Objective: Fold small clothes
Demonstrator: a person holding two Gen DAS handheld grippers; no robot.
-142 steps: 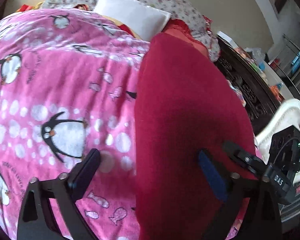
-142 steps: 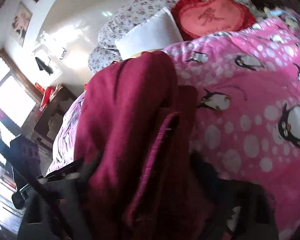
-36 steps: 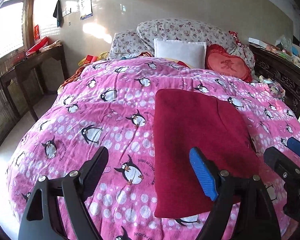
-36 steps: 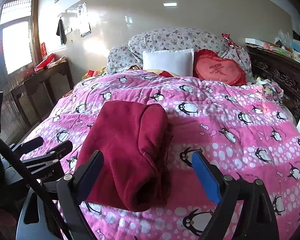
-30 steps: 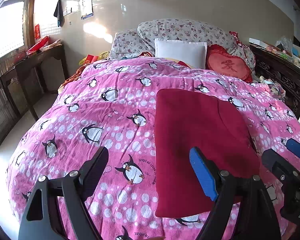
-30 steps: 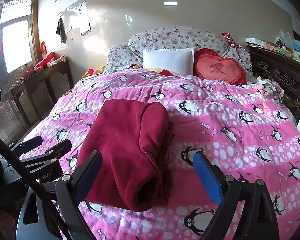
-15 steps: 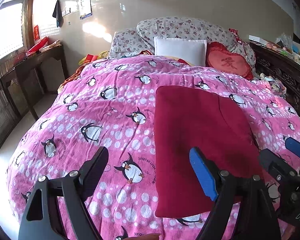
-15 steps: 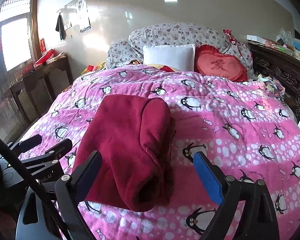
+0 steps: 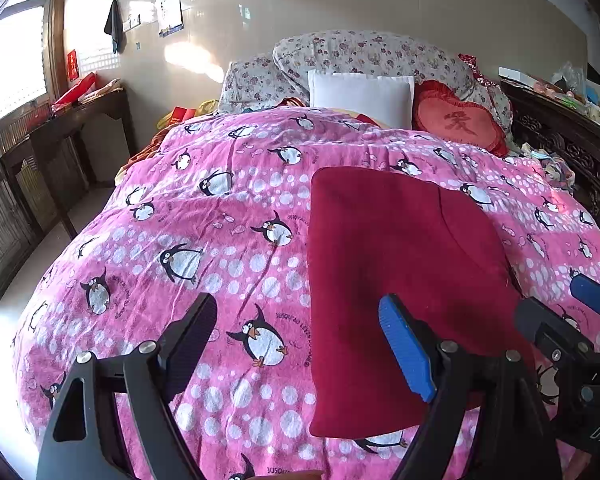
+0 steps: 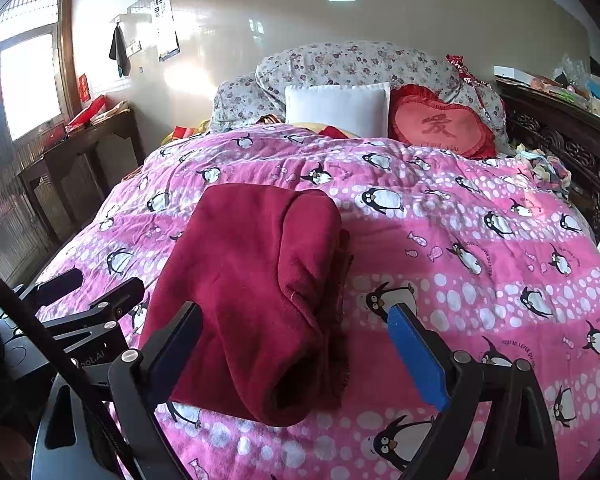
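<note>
A dark red fleece garment [image 9: 400, 272] lies folded into a long rectangle on the pink penguin blanket [image 9: 204, 240]. In the right wrist view the garment [image 10: 256, 288] shows its rolled open end toward me. My left gripper [image 9: 298, 320] is open and empty, held above the blanket just left of the garment's near end. My right gripper [image 10: 296, 328] is open and empty, held above the garment's near right edge. The right gripper's fingers [image 9: 592, 300] show at the right edge of the left wrist view, and the left gripper's fingers [image 10: 96, 296] show at the left of the right wrist view.
A white pillow [image 9: 360, 94], a red heart cushion [image 9: 460, 122] and floral pillows [image 9: 360, 56] lie at the head of the bed. A dark wooden side table [image 9: 64, 128] stands at the left wall. A carved dark cabinet [image 9: 568, 148] with clutter stands at the right.
Over the last second both grippers stayed open and drifted slightly toward the bed. 4.7 s ago they were close over the garment, the right one with cloth between its fingers; they have since pulled back.
</note>
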